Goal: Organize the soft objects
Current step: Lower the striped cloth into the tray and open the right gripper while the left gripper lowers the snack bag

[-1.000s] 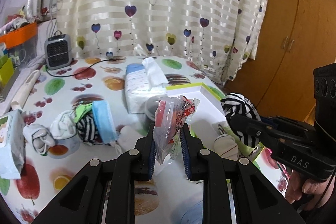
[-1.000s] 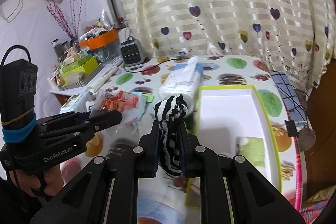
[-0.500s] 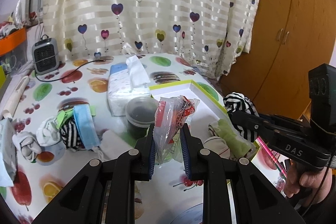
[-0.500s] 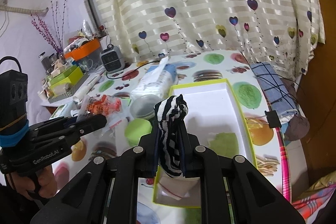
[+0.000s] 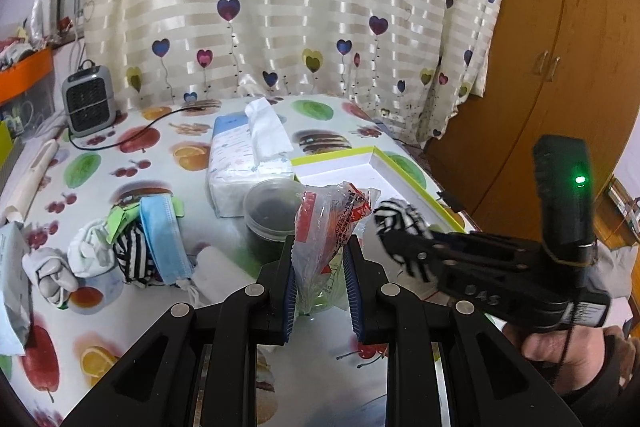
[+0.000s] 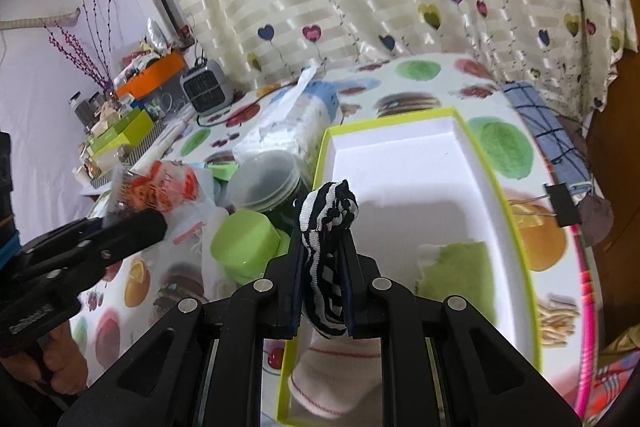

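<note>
My left gripper (image 5: 322, 261) is shut on a crinkly clear plastic bag with red print (image 5: 332, 223), held above the fruit-print table. My right gripper (image 6: 323, 269) is shut on a black-and-white striped sock (image 6: 326, 223), which hangs over the near end of the white tray with a lime rim (image 6: 516, 227). A green sock (image 6: 460, 267) and a white sock with red stripes (image 6: 332, 383) lie in the tray. In the left wrist view the right gripper (image 5: 404, 239) comes in from the right with the striped sock (image 5: 396, 217). More rolled socks (image 5: 88, 259) and a blue face mask (image 5: 162, 239) sit at the left.
A tissue pack (image 5: 244, 163), a lidded round tub (image 5: 276, 213) and a green container (image 6: 244, 241) stand beside the tray. A small heater (image 5: 88, 105) with its cord is at the back left. A binder clip (image 6: 564, 205) and blue cloth (image 6: 548, 131) lie at the table's right edge.
My right gripper with the striped sock has moved lower and over the tray's near end. The left gripper with the bag has shifted slightly toward the tray.
</note>
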Motion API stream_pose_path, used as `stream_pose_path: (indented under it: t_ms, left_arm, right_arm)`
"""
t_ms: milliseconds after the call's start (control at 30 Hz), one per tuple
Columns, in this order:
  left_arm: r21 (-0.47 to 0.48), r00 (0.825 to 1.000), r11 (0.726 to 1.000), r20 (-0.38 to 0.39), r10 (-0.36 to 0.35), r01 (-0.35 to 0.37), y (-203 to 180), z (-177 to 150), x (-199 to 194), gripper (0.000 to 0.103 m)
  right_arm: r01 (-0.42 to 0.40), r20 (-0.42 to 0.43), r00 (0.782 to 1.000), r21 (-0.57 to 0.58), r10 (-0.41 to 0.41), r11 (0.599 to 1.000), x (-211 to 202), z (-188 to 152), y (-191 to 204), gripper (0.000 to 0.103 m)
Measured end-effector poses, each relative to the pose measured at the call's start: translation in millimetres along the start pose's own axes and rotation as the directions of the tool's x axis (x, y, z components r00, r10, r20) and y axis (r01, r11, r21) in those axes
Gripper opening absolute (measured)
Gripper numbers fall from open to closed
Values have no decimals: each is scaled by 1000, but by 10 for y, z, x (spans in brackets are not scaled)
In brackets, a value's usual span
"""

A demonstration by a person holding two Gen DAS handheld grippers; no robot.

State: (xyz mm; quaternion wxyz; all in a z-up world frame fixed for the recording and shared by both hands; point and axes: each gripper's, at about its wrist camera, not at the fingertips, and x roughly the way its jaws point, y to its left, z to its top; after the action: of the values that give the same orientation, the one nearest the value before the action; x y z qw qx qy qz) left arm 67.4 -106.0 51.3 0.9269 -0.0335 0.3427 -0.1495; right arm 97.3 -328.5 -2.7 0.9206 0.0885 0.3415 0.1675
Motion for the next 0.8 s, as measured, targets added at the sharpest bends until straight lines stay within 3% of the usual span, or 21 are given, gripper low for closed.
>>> stream_pose_path:
  t_ms: [200, 300, 333, 800]
  left_arm:
    - [0, 1000, 1000, -4, -3, 3, 0, 7, 37, 20]
    - [2, 1000, 1000, -6, -6, 6, -14, 18, 73, 20]
    - [3, 1000, 1000, -7, -9, 9, -23, 22, 89, 20]
    - [48, 997, 997, -55, -59, 62, -351, 94, 435, 20]
  right_arm:
    - [18, -48, 999, 2, -18, 1000, 221, -6, -43, 24]
    - [27, -44, 999, -8, -27, 1000, 212, -14, -42, 46]
    - [27, -42, 999, -12, -27, 1000, 194, -20, -41, 49]
    - [75, 68, 994, 104, -83, 992, -339, -24, -357, 49]
